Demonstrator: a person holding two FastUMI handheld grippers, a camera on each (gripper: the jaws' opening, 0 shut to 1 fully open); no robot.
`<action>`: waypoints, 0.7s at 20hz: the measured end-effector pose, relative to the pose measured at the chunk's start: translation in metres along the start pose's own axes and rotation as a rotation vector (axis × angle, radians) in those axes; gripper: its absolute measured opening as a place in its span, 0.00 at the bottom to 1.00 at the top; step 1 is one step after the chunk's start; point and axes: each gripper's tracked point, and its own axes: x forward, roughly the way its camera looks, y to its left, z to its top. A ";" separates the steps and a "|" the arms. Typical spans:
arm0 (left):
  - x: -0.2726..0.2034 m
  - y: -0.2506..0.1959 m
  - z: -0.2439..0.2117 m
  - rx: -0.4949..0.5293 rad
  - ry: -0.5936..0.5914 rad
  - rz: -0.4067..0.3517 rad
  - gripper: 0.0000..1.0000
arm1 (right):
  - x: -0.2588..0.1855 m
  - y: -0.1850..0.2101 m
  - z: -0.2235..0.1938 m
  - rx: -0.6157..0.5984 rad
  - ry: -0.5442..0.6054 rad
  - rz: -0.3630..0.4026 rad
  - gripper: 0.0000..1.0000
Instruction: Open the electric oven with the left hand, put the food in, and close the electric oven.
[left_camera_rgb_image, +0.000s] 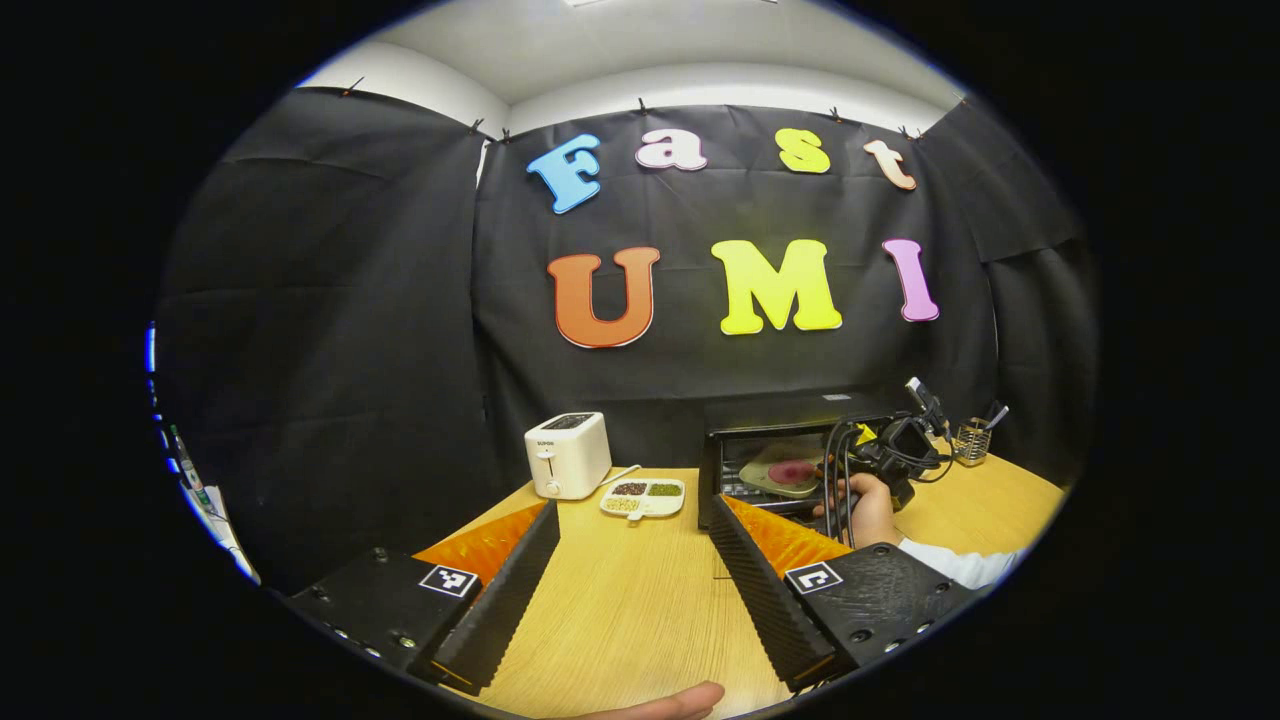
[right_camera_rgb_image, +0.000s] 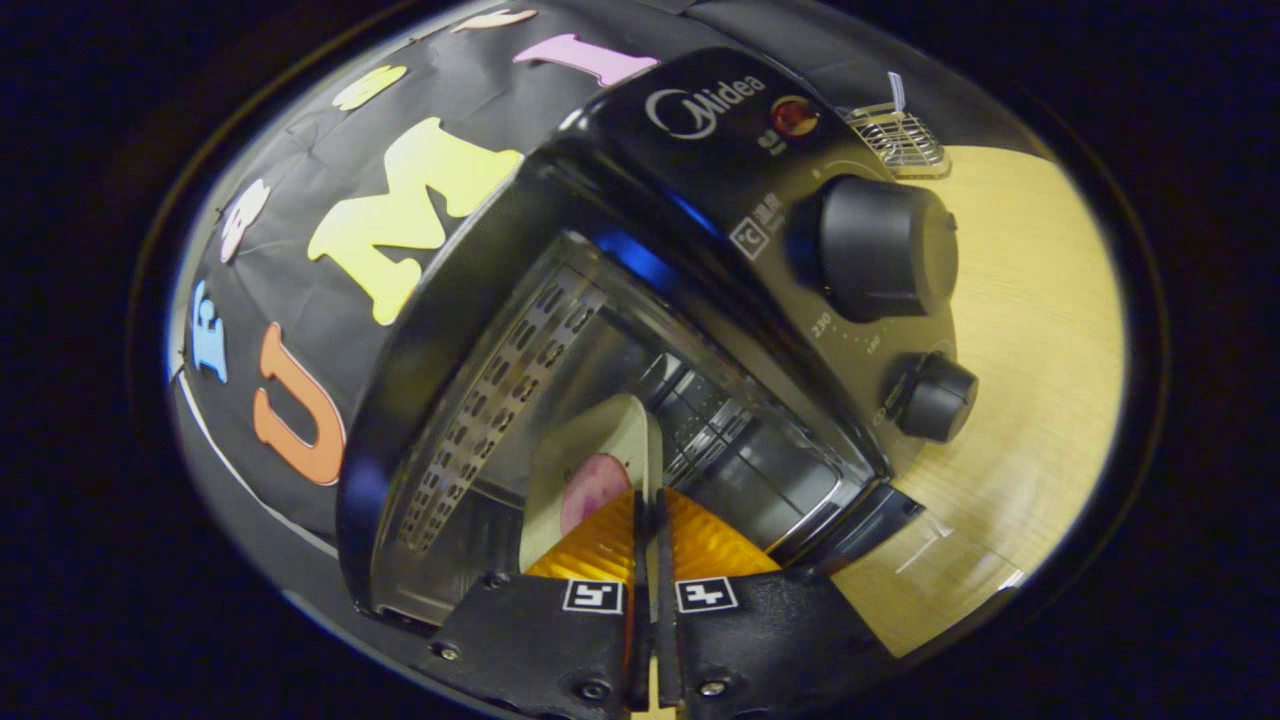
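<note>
My right gripper (right_camera_rgb_image: 648, 500) is standing nearest, its orange fingers pressed together on the edge of the pale green plate (right_camera_rgb_image: 590, 450) carrying the round pink food (right_camera_rgb_image: 590, 490), just ahead of it inside the open black electric oven (right_camera_rgb_image: 700, 130). My left gripper (left_camera_rgb_image: 635, 520) is waiting with fingers wide apart over the light wooden table (left_camera_rgb_image: 630, 600), the oven far ahead to its right. I am judging the thin pinch risky: a tilt could be sliding the plate off, or knocking it against the rack.
</note>
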 end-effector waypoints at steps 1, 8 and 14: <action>-0.001 0.000 0.000 -0.003 0.004 -0.001 0.96 | 0.001 -0.005 -0.002 0.006 0.008 -0.015 0.09; -0.013 0.004 -0.004 -0.014 0.019 0.008 0.96 | -0.025 0.005 0.006 -0.057 -0.016 0.075 0.21; -0.030 0.002 0.001 -0.014 0.027 0.013 0.96 | -0.074 0.017 0.000 -0.171 -0.050 0.148 0.29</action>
